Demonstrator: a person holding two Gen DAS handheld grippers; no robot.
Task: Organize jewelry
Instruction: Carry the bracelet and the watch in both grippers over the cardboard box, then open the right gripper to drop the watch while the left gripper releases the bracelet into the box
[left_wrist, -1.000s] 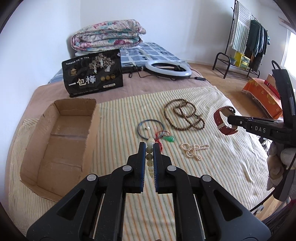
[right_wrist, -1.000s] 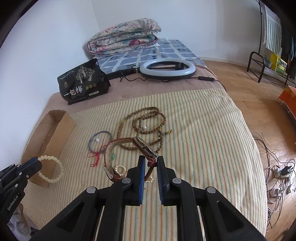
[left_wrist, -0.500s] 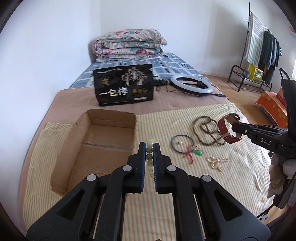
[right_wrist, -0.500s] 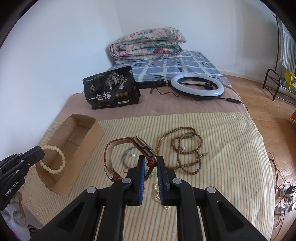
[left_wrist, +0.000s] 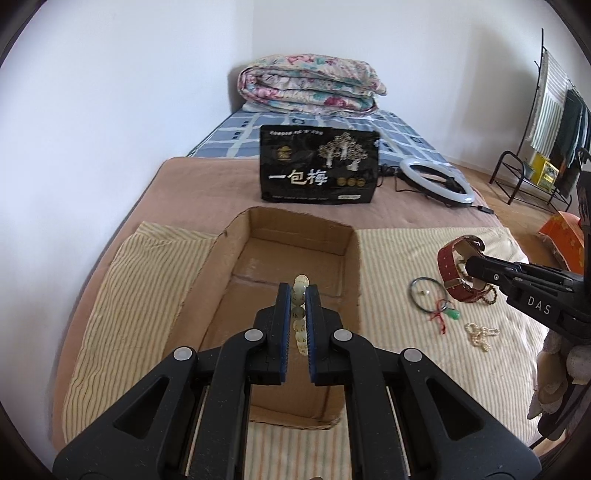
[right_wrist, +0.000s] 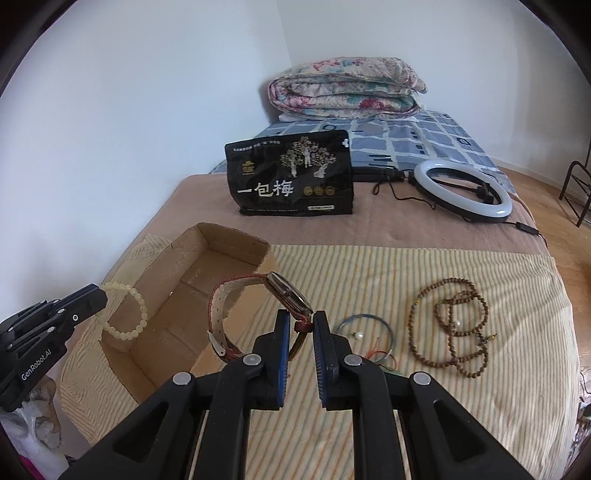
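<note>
My left gripper (left_wrist: 298, 295) is shut on a pale bead bracelet (left_wrist: 300, 317) and holds it above the open cardboard box (left_wrist: 352, 273). In the right wrist view the same bracelet (right_wrist: 123, 314) hangs from that gripper (right_wrist: 98, 297) over the box's near left wall (right_wrist: 159, 332). My right gripper (right_wrist: 299, 319) is shut on a red-strap watch (right_wrist: 258, 306), held in the air just right of the box. In the left wrist view the watch (left_wrist: 452, 269) hangs at the right gripper's tip.
On the striped cloth lie a brown bead necklace (right_wrist: 452, 325), a thin blue bangle with red cord (right_wrist: 364, 336), a green charm (left_wrist: 452, 314) and a small pearl bracelet (left_wrist: 480, 334). Behind stand a black bag (right_wrist: 291, 173), a ring light (right_wrist: 461, 192) and a folded quilt (right_wrist: 343, 88).
Both grippers have swung left. The left one has carried the bead bracelet from over the cloth to above the box. The right one has brought the watch next to the box.
</note>
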